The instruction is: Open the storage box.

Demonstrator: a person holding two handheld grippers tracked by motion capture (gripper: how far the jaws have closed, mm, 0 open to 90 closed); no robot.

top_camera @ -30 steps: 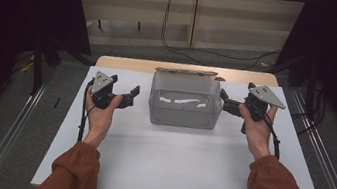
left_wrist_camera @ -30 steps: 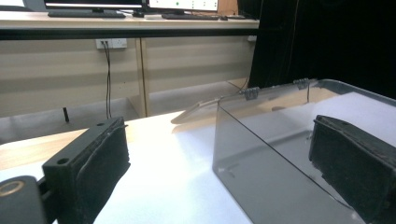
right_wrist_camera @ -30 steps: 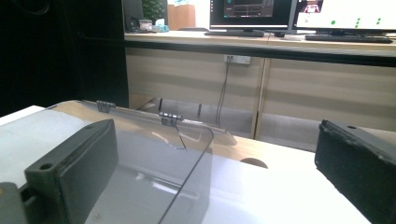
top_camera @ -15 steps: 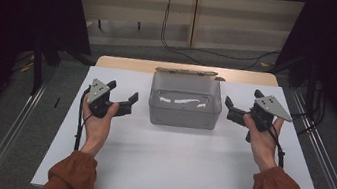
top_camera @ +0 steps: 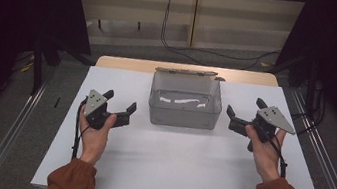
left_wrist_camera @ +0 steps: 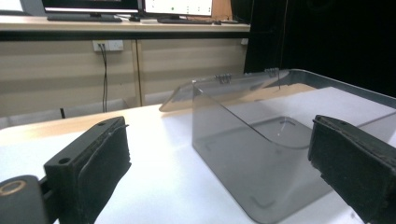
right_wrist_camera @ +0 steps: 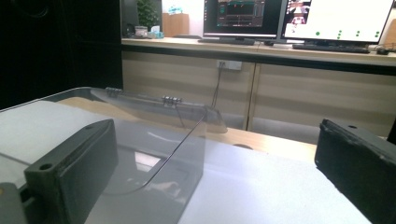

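We have a clear grey plastic box [top_camera: 185,102] with its hinged lid swung open behind it, standing at the middle of the white table [top_camera: 180,172] toward the far edge, its long axis running left to right across the tabletop; it looks empty, though pale reflections on its walls make that hard to confirm. Our left gripper [top_camera: 120,109] hovers just beside the box's left end, jaws spread apart and holding nothing, and the left gripper view puts the near left corner of the box [left_wrist_camera: 243,149] ahead, toward the right jaw. Our right gripper [top_camera: 244,114] hovers off the right end, likewise spread and empty, with the box wall [right_wrist_camera: 154,154] ahead toward its left jaw. Each gripper points inward at a short end, so the box lies between them, neither touching it. We judge the two about equally near, which suits a two-handed hold on the ends.
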